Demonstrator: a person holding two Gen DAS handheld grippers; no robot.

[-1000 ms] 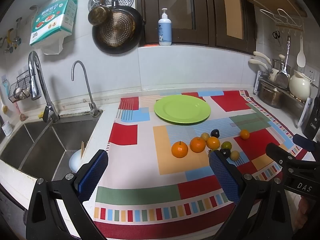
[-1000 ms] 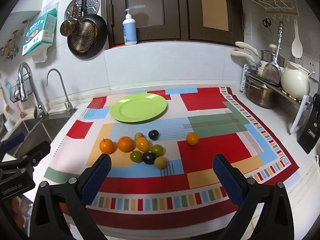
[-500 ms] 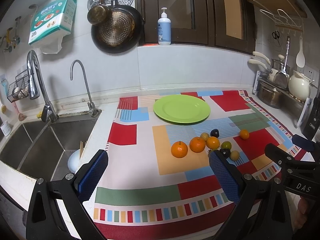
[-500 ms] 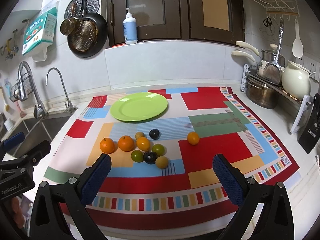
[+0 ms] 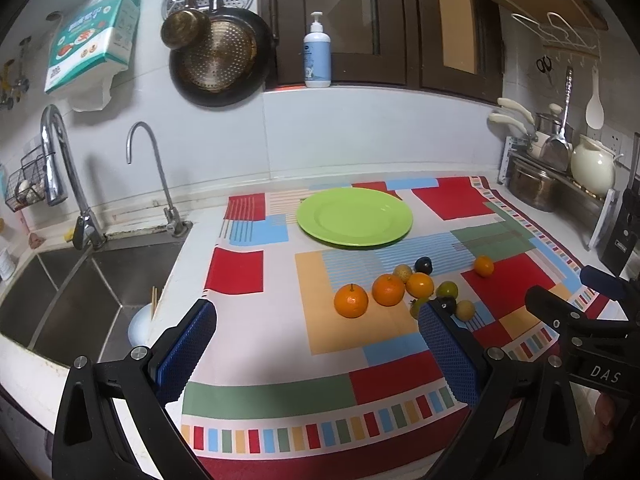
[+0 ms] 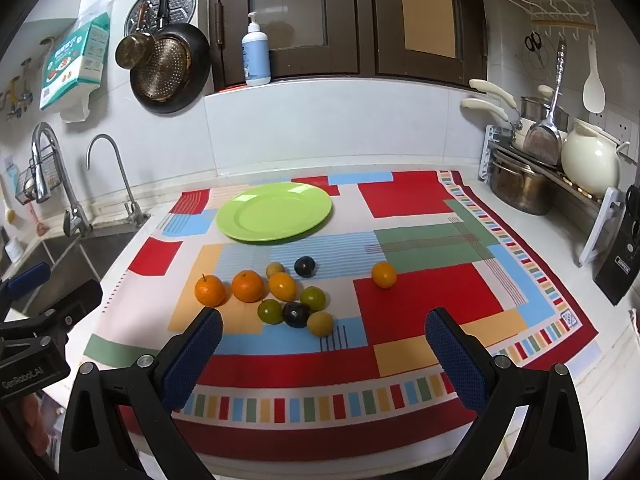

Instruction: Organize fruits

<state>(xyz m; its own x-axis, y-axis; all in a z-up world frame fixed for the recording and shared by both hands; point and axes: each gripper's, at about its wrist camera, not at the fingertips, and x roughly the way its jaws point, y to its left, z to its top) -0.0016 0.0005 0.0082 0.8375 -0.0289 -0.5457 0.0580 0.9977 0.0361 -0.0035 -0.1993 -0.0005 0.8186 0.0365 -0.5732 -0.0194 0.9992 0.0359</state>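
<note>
At the far left lies the sink (image 5: 80, 288), then the patterned cloth (image 6: 420, 300) covering the surface. The left gripper (image 5: 316, 344) hovers over the near edge of that cloth with its jaws wide apart and nothing between them. Farther along, the green plate (image 6: 274, 212) sits empty toward the back, and the fruits rest on the cloth in front of it: three oranges (image 6: 248, 286) in a row, with small green, yellow and dark fruits (image 6: 296, 314) clustered just beside them. One lone orange (image 6: 384, 275) sits apart to the right. The right gripper (image 6: 322, 342) hangs above the near edge too, jaws spread and empty. No fruit is on the plate, so the task looks to be at its very start. The next move probably calls for lowering one gripper around a single fruit, likely an outer one, without nudging its neighbours.
</note>
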